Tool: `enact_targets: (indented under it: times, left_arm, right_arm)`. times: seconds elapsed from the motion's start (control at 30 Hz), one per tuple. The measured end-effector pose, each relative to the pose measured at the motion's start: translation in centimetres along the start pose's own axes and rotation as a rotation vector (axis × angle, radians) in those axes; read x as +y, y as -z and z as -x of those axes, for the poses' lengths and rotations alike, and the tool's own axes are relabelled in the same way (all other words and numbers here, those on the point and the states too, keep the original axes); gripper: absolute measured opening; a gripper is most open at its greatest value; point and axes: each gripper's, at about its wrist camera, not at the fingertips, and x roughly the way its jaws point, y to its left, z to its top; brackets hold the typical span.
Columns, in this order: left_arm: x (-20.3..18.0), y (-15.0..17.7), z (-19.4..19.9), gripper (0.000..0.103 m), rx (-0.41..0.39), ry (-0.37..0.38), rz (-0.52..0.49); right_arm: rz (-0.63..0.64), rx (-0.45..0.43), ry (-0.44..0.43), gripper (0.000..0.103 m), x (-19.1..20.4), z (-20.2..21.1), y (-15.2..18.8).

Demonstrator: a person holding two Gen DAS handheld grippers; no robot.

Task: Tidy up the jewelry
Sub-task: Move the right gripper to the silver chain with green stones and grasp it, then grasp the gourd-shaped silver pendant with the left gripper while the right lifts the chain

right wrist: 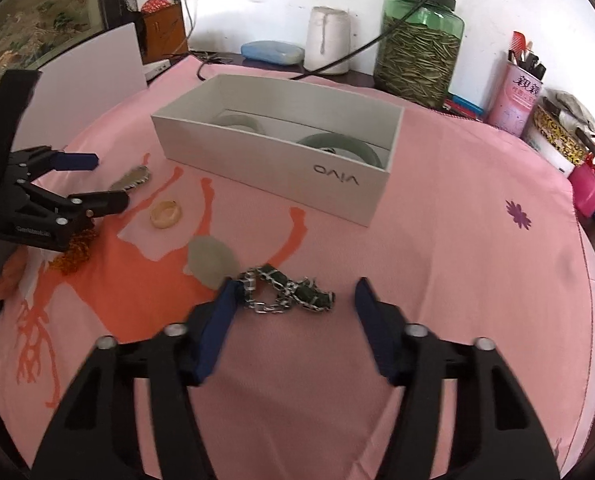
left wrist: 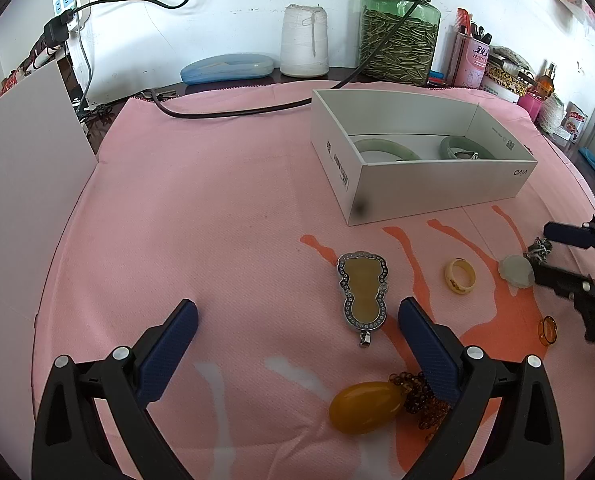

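A white box point(left wrist: 437, 184) point(right wrist: 281, 176) on the pink cloth holds two green bangles point(left wrist: 389, 150) point(right wrist: 337, 148). A gourd-shaped pendant point(left wrist: 363, 294) lies just ahead of my open left gripper point(left wrist: 297, 312); a cream ring point(left wrist: 460, 275) point(right wrist: 166, 213) lies to its right. An amber stone with beads point(left wrist: 367, 406) lies by the left gripper's right finger. My open right gripper point(right wrist: 295, 292) straddles a silver-green chain bracelet point(right wrist: 285, 292), with a pale jade piece point(right wrist: 211, 260) point(left wrist: 516, 271) beside its left finger.
A white board point(left wrist: 25, 200) stands at the left. A small amber ring point(left wrist: 549, 330) lies near the right gripper. A green jar point(left wrist: 399, 32), a thread spool point(left wrist: 304, 40), a blue case point(left wrist: 227, 68), a black cable point(left wrist: 233, 110) and cluttered containers line the back edge.
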Motion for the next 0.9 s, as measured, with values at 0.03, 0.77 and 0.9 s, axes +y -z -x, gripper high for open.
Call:
enact_targets:
  times: [0.03, 0.77, 0.9]
  left_arm:
    - [0.0, 0.0, 0.0, 0.099, 0.000, 0.000, 0.000]
    - [-1.9, -0.4, 0.3, 0.053, -0.044, 0.073, -0.078]
    - [-2.5, -0.2, 0.7, 0.027, -0.056, 0.100, -0.095]
  right_arm:
    - [0.003, -0.003, -0.002, 0.037, 0.1, 0.1, 0.0]
    - [0.022, -0.007, -0.002, 0.030, 0.2, 0.3, 0.6]
    - [0.017, -0.007, -0.003, 0.030, 0.2, 0.3, 0.6]
